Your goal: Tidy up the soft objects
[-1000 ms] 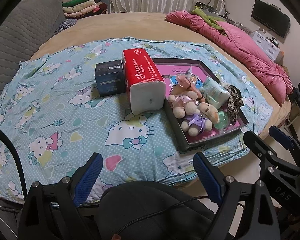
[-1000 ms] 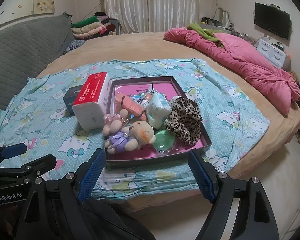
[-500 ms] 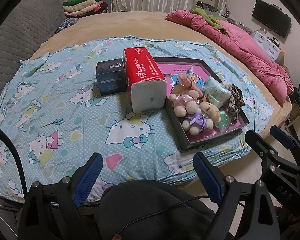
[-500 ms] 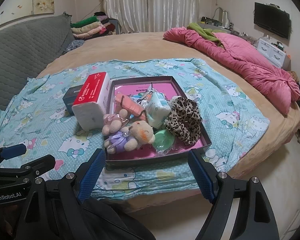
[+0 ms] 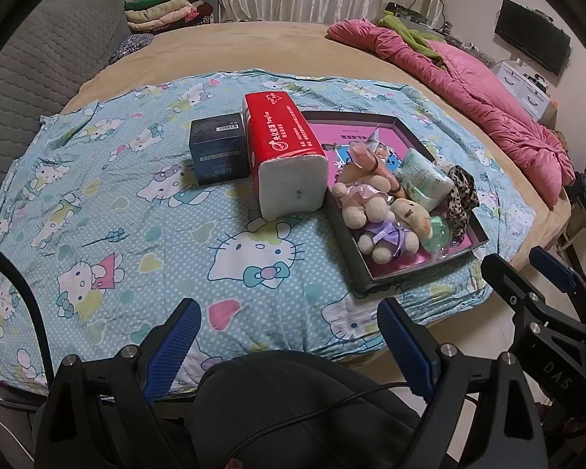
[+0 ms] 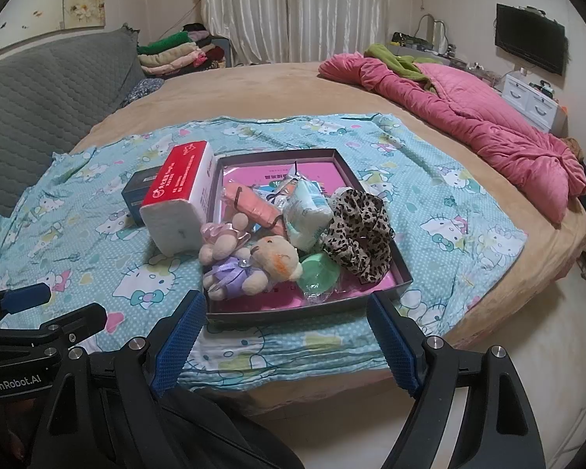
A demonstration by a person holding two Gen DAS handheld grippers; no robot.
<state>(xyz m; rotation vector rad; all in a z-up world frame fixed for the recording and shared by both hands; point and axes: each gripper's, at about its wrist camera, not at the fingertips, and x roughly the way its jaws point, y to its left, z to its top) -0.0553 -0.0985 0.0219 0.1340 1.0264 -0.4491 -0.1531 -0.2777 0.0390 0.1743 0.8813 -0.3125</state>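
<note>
We hold left gripper [image 5: 287,342] and right gripper [image 6: 287,338] back from bed edge, both spread wide, nothing between fingers. Soft things sit piled in dark tray [image 6: 404,273] on cartoon-print sheet [image 5: 109,211]: 2 plush bears [image 6: 250,262], leopard scrunchie [image 6: 359,230], pale tissue pack [image 6: 306,211], green pouch [image 6: 318,275]. Red tissue pack [image 5: 285,156] and dark box [image 5: 217,150] stand just left of tray, outside it. We judge: scene fits sorting finished or tray awaiting unloading; cannot settle which.
</note>
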